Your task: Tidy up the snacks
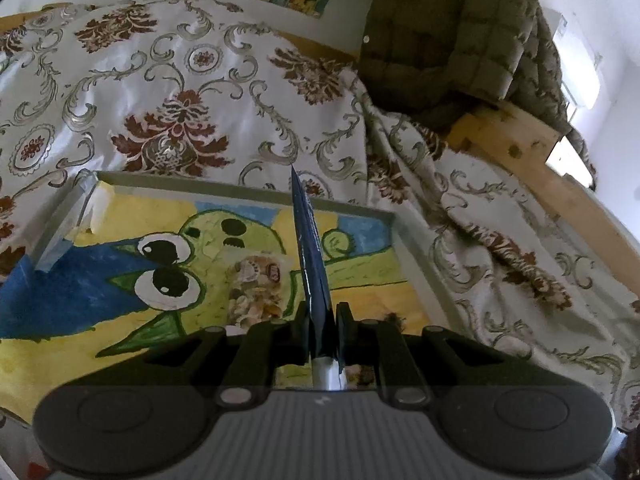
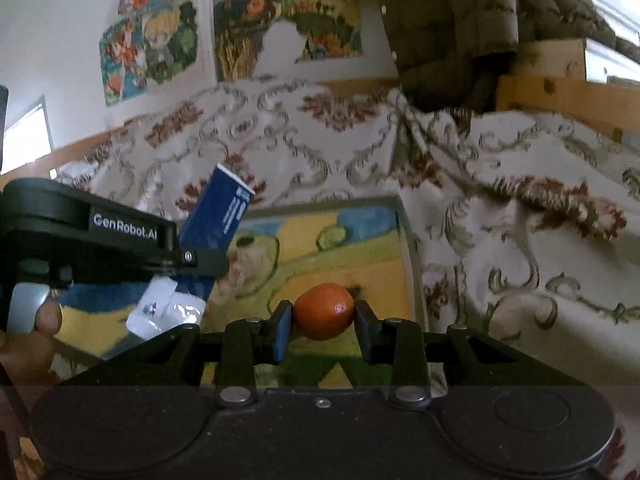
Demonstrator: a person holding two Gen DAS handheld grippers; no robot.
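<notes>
A grey tray (image 1: pixel 248 189) lined with a green-and-yellow cartoon painting lies on the patterned cloth. My left gripper (image 1: pixel 322 316) is shut on a flat dark blue snack packet (image 1: pixel 310 248), held edge-on above the tray. From the right wrist view the same packet (image 2: pixel 218 220) shows blue with a white end, in the left gripper (image 2: pixel 204 262). My right gripper (image 2: pixel 323 314) is shut on a small orange fruit (image 2: pixel 324 310) above the tray's (image 2: pixel 408 240) right part. A pale wrapped snack (image 1: pixel 256 284) lies on the tray.
The floral cloth (image 1: pixel 180 92) covers the surface around the tray. A quilted olive jacket (image 1: pixel 452 36) hangs over a wooden frame (image 1: pixel 520 152) at the back right. Paintings (image 2: pixel 280 36) hang on the wall. A hand (image 2: pixel 36 332) holds the left gripper.
</notes>
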